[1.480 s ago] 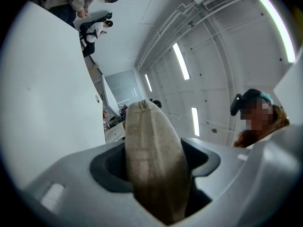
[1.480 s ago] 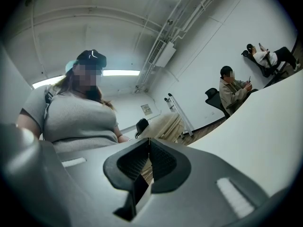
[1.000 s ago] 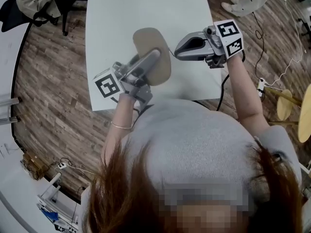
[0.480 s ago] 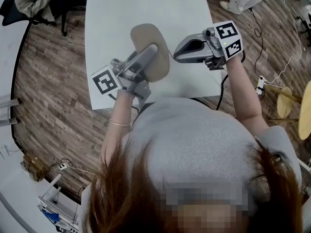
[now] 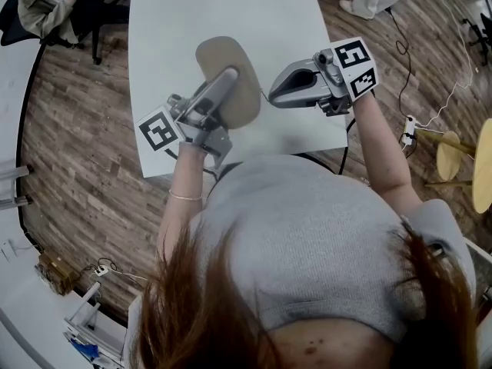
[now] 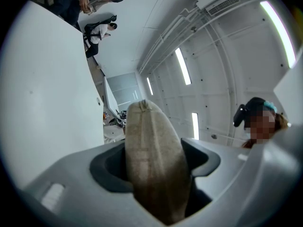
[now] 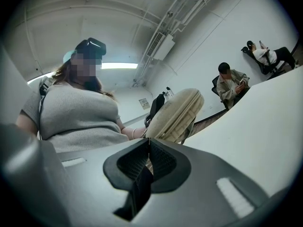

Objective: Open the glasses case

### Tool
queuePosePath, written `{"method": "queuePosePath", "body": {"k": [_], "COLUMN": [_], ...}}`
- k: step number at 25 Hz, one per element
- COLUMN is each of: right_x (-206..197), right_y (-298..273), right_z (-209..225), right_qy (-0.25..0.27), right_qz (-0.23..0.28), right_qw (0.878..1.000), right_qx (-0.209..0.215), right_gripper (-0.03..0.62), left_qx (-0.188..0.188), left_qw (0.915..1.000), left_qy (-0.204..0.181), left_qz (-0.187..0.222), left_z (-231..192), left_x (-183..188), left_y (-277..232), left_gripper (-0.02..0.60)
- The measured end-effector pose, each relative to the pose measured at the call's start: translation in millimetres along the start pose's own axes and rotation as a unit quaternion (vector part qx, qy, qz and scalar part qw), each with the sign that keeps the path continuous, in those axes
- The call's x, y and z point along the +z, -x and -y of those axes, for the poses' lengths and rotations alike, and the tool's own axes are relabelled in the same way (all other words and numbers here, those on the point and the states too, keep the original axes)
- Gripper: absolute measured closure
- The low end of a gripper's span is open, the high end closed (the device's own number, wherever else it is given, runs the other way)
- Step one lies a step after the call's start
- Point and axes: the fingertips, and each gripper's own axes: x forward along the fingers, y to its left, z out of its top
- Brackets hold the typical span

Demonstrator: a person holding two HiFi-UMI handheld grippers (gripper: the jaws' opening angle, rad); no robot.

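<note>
A tan fabric glasses case (image 5: 244, 106) is held above the white table (image 5: 177, 14), and my left gripper (image 5: 225, 81) is shut on it from below left. In the left gripper view the closed case (image 6: 147, 136) stands edge-on between the left gripper's (image 6: 156, 167) pads, its seam facing the camera. My right gripper (image 5: 271, 98) hovers just right of the case, shut and empty, its tip a short gap from the case's edge. In the right gripper view the right gripper's (image 7: 147, 148) pads meet, and the case (image 7: 177, 110) lies just ahead of them.
The table's near edge (image 5: 254, 156) runs just in front of the person's body. A seated person (image 5: 42, 6) and a chair are at the far left on the wood floor. Round stools (image 5: 450, 160) and a cable (image 5: 430, 118) lie to the right.
The right gripper has drifted slightly left, staying shut beside the case. The left gripper still holds the case the same way; the whole view has shifted a little.
</note>
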Motion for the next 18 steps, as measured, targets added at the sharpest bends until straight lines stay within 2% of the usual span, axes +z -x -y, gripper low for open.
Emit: {"method": "queuePosePath", "body": {"k": [18], "right_x": [-13.0], "right_y": [-11.1], "right_z": [-11.7], "right_qy": [0.003], "right_qz": [0.012], "right_qw": [1.0], "right_qx": [-0.009], "right_gripper": [0.586], "left_qx": [0.009], "left_qw": [0.9999], "left_qy": [0.008], "left_qz": [0.007], "left_z": [-1.6], "left_x": [0.1], "left_y": [-0.6], "left_gripper": [0.262]}}
